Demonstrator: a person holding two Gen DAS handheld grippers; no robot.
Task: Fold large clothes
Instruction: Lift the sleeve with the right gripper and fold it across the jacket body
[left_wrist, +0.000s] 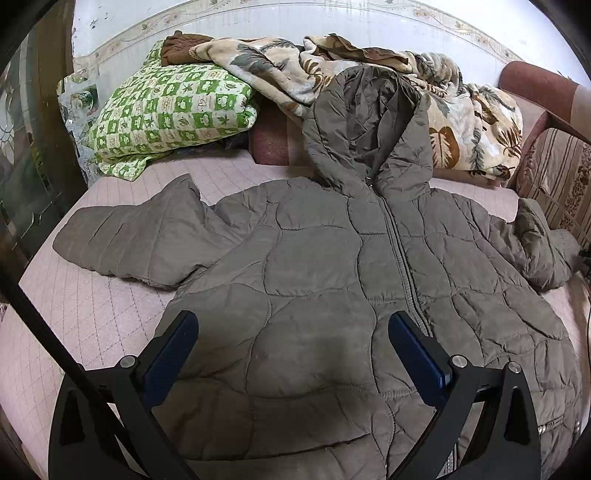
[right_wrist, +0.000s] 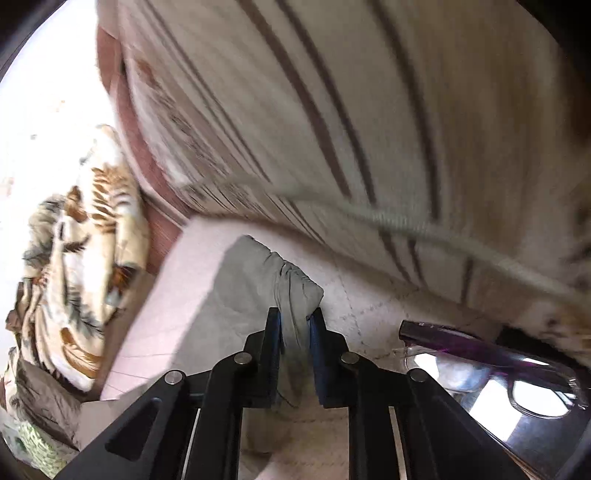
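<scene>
**Taupe quilted jacket spread flat, right cuff pinched for the first fold**

Taupe quilted nylon fills the middle of the left wrist view: a hooded puffer jacket (left_wrist: 325, 266) lies face up on a pink quilted bed (left_wrist: 92, 314), zipper closed, hood (left_wrist: 369, 122) propped against the bedding at the top of the frame. Both sleeves are splayed outward, one toward the left edge, one bunched at the right edge. Laid out like this, the jacket looks ready for a sleeve-in fold.

The left gripper (left_wrist: 293, 325) hovers over the lower front panel at the bottom centre, its fingers (left_wrist: 173, 350) spread wide with nothing between them, probably waiting to pin or take the hem.

In the right wrist view the right gripper (right_wrist: 294, 317) sits at the lower centre with its fingers pinching the gathered sleeve cuff (right_wrist: 284, 284); the fabric is squeezed into a narrow pleat between the pads. Gripping the cuff end gives control of the whole sleeve, so it can likely be carried across the body.

A striped cushion (right_wrist: 332, 110) fills the upper right of that frame, and purple-framed glasses (right_wrist: 517, 369) lie at the lower right, close enough to be knocked.

No container is in view; a green checked pillow (left_wrist: 173, 107) and a leaf-print blanket (left_wrist: 472, 122) are simply piled at the bed's far end.
</scene>
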